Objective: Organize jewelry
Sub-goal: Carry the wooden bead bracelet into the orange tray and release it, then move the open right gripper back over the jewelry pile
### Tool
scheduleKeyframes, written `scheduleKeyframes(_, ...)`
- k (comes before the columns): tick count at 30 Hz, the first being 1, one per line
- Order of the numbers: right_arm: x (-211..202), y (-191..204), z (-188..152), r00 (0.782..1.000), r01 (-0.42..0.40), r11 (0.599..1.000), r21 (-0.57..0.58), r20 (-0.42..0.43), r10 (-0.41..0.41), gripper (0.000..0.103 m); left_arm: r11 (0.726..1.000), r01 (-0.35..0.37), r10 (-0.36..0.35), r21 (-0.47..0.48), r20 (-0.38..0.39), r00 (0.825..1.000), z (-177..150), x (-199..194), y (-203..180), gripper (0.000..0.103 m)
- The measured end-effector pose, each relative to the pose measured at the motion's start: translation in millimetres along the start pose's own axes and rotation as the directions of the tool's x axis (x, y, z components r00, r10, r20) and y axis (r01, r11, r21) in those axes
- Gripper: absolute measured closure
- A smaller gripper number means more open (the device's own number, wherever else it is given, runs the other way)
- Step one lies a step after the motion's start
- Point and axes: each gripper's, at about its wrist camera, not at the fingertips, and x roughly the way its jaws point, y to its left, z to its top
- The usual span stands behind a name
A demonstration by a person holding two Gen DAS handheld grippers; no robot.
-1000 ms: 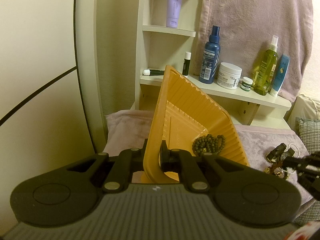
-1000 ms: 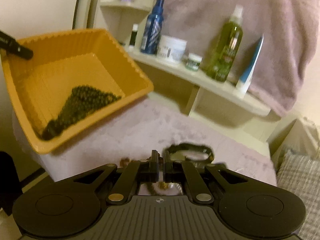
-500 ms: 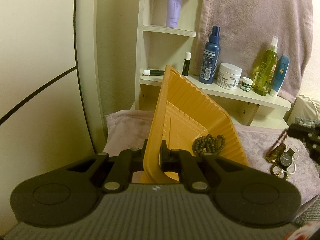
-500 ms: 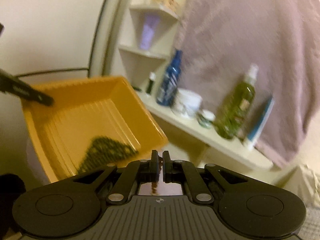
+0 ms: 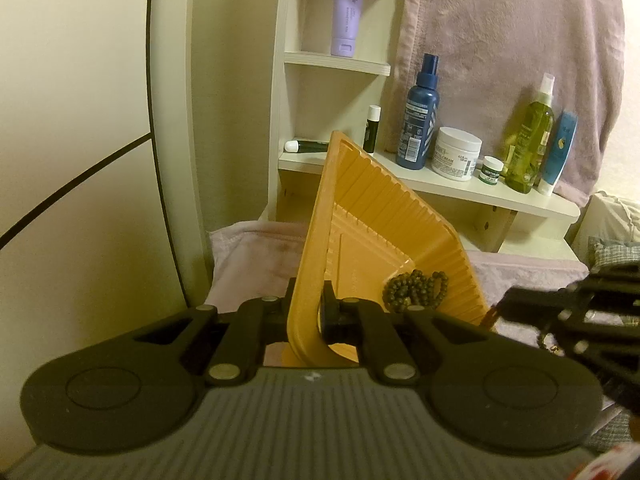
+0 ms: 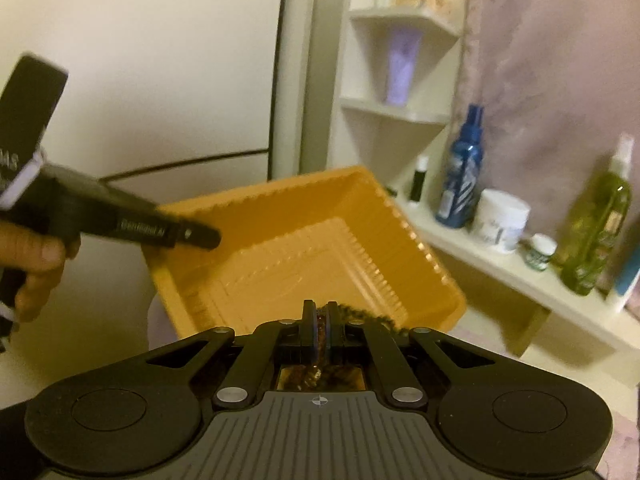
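Orange plastic is sitting clamped between the left tongs (image 5: 306, 314), which are gripping the near rim of the orange tray (image 5: 372, 216) at lower centre of the left view and holding it tilted up off the mauve blanket (image 5: 256, 252). The right tongs (image 6: 320, 332), at lower centre of the right view, are pressed together on a brownish chain-like piece of jewelry (image 6: 318, 360); only a short amber stretch is showing between the pads and below them, so what kind of piece it is cannot be told. They are hovering at the tray's near edge, and in the left view they are appearing as a blurred black shape (image 5: 580, 312) at the right.

Dark bead necklace (image 5: 416, 290) is already lying inside the tray, gathered in its lower corner, so one piece appears sorted. The held piece seems to be the next one going in, not yet released. Whether more jewelry is waiting on the blanket is not visible here.

Farther out, toward the upper right of both views, a pale shelf (image 5: 500, 196) is carrying a blue spray bottle (image 5: 418, 124), a white cream jar (image 5: 456, 154), a small green-lidded pot (image 5: 491, 168), a green oil bottle (image 5: 528, 144) and a blue tube (image 5: 558, 152); a lilac tube (image 5: 346, 12) is standing higher up. Nothing is blocking the tray's opening, though its tilt could let loose pieces slide.
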Motion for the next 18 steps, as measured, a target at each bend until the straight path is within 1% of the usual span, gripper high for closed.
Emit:
scheduleKeyframes(4,6,-3,-6,1.0,-0.012,1.0,0.012,-0.016,0.012,0.099,1.0,0.001,-0.001,-0.001,0.001,1.0,-1,0,0,0.096)
scheduleKeyframes(6,4,-8,-8,1.0,-0.002,1.0,0.02,-0.003,0.003,0.095,1.0,0.001,-0.001,-0.002,0.0,1.0,-1,0,0,0.096)
scheduleKeyframes(8,-5,-18,-12,0.999,0.036,0.998,0.042,0.011,-0.036,0.086,1.0,0.001,-0.001,0.0,0.001,1.0,-1,0,0,0.095)
scheduleKeyframes(11,-20,-35,-22,0.995,0.1,0.991,0.091,0.013,-0.102,0.083,1.0,0.001,-0.001,-0.003,0.002,1.0,-1,0,1,0.096)
scheduleKeyframes(14,-36,-48,-44,0.978,0.207,0.971,0.119,-0.02,-0.207,0.083,1.0,0.002,-0.002,-0.003,0.002,1.0,-1,-1,1,0.096)
scheduleKeyframes(16,-43,-59,-63,0.96,0.276,0.949,0.153,-0.08,-0.267,0.083,1.0,0.002,-0.002,-0.003,0.002,1.0,-1,-1,1,0.096)
scheduleKeyframes(18,-52,-69,-82,0.937,0.344,0.918,0.198,-0.135,-0.322,0.083,1.0,0.002,-0.002,-0.003,0.002,1.0,0,-1,1,0.096)
